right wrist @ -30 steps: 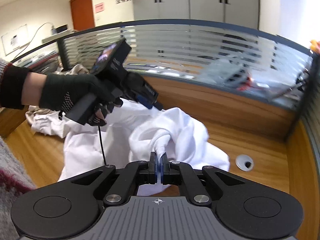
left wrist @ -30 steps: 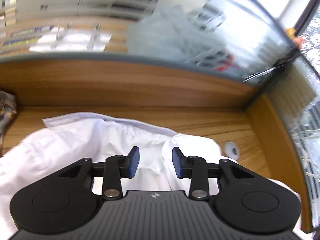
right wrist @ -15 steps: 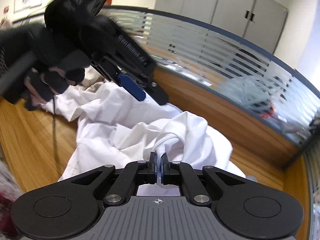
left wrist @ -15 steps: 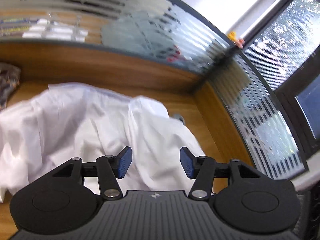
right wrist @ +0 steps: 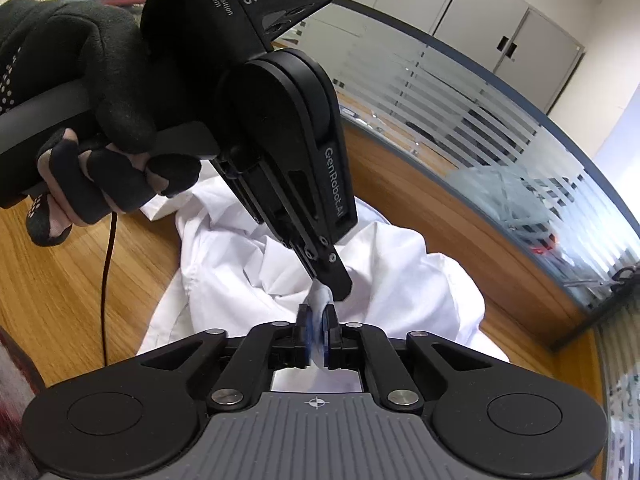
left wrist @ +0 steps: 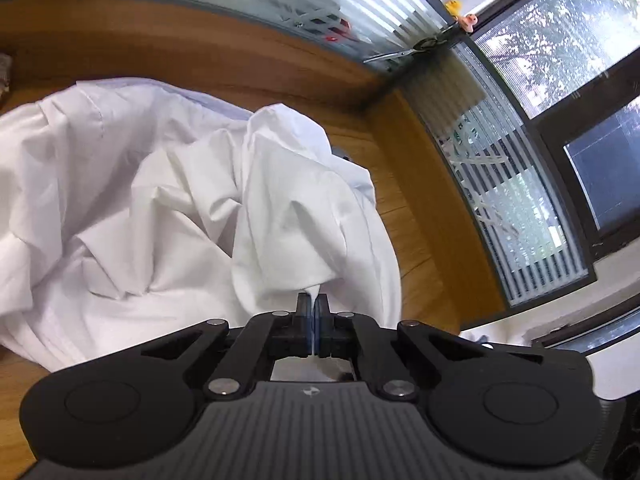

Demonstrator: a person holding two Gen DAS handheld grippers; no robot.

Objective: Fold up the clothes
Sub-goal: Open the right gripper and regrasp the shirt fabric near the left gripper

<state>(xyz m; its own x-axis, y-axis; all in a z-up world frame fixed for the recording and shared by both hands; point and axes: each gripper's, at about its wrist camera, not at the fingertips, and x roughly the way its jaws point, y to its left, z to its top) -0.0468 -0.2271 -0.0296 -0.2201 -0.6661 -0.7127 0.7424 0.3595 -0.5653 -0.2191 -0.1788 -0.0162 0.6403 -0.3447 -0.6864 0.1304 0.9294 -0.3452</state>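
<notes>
A fold of the white shirt (left wrist: 280, 216) is clamped by the left tongs (left wrist: 312, 304); beside it, more shirt cloth is pinched between the right tongs (right wrist: 317, 314), whose jaws have just been opening.

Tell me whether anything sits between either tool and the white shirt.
Nothing visible does. The left tool is shut on a pinch of the crumpled white cotton shirt; the right tool, its jaws just easing open, has the same fold between its pads.
</notes>
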